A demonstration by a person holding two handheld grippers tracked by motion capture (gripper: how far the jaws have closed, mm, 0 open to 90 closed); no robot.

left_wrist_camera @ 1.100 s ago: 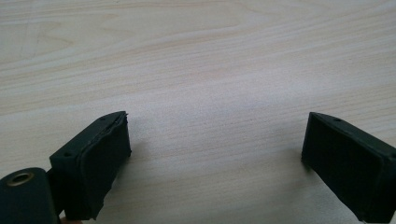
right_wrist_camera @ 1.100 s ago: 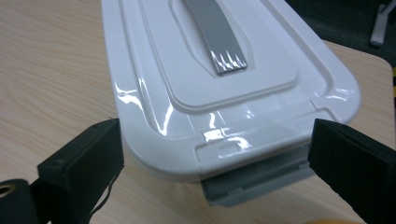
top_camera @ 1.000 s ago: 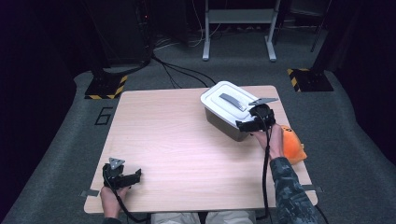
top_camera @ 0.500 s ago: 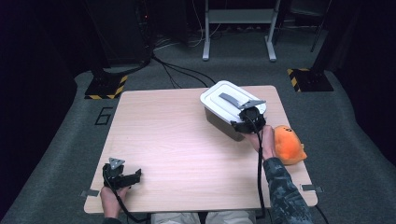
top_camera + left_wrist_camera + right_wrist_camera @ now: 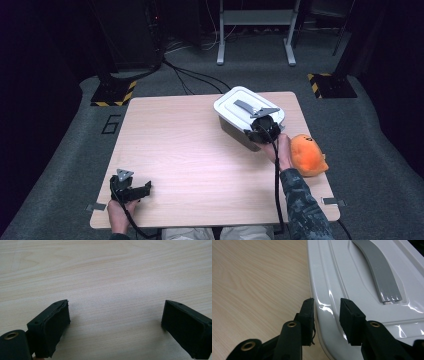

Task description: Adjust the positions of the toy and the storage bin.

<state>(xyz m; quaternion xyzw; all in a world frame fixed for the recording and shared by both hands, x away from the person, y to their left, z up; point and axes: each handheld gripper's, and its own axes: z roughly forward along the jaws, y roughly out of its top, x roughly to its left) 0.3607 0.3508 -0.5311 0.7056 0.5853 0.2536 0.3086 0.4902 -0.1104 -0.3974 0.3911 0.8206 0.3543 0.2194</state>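
Note:
A white lidded box (image 5: 245, 117) with a grey handle (image 5: 377, 272) stands at the table's far right. My right gripper (image 5: 261, 131) is at the box's near corner. In the right gripper view its jaws (image 5: 327, 315) are drawn close together astride the lid's rim (image 5: 322, 305), one outside the edge and one on the lid's top. My left gripper (image 5: 131, 189) rests at the near left of the table. Its jaws (image 5: 115, 325) stand wide apart over bare wood with nothing between them.
An orange plush toy (image 5: 308, 154) lies on the table's right edge, just beside the right hand. The light wooden table (image 5: 185, 145) is bare across its middle and left. Stands, cables and dark floor surround the table.
My right gripper has moved left from beside the plush toy onto the box's near corner, and the toy has come fully into sight. The left gripper has stayed still.

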